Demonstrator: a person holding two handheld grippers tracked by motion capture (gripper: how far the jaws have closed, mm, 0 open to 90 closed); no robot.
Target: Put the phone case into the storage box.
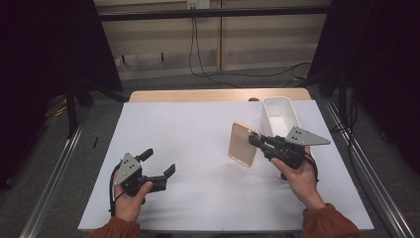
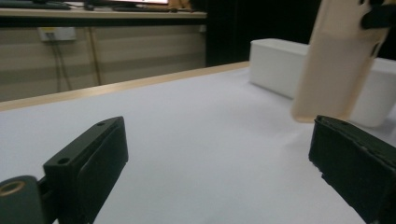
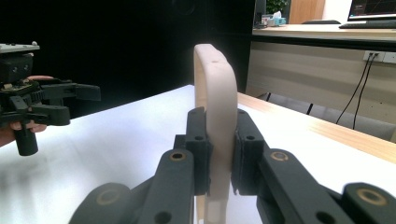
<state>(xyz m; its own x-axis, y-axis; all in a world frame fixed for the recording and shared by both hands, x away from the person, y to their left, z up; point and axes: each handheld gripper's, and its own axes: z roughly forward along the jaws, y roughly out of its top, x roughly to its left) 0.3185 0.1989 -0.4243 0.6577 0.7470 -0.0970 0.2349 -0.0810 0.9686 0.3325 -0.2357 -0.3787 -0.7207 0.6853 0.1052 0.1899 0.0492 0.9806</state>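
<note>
The phone case (image 1: 243, 144), a beige shell with rounded corners, is hanging right of the frame's centre in the high view, lifted off the white table cover (image 1: 198, 129) and tilted.

Going from the left: in the lower left of that view the left gripper (image 1: 159, 161) is sitting in the person's left hand (image 1: 130, 196), its jaws spread wide with nothing between them. In the left gripper view they are framing bare table, with the case at the upper right.

Farther right, the right gripper (image 1: 255, 141) is clenching the case's edge. The right gripper view shows both pads pressing on the thin rim at the frame's centre.

Just beyond, at the upper right, a white bin (image 1: 280, 114) is standing on the cover, close behind the case.
</note>
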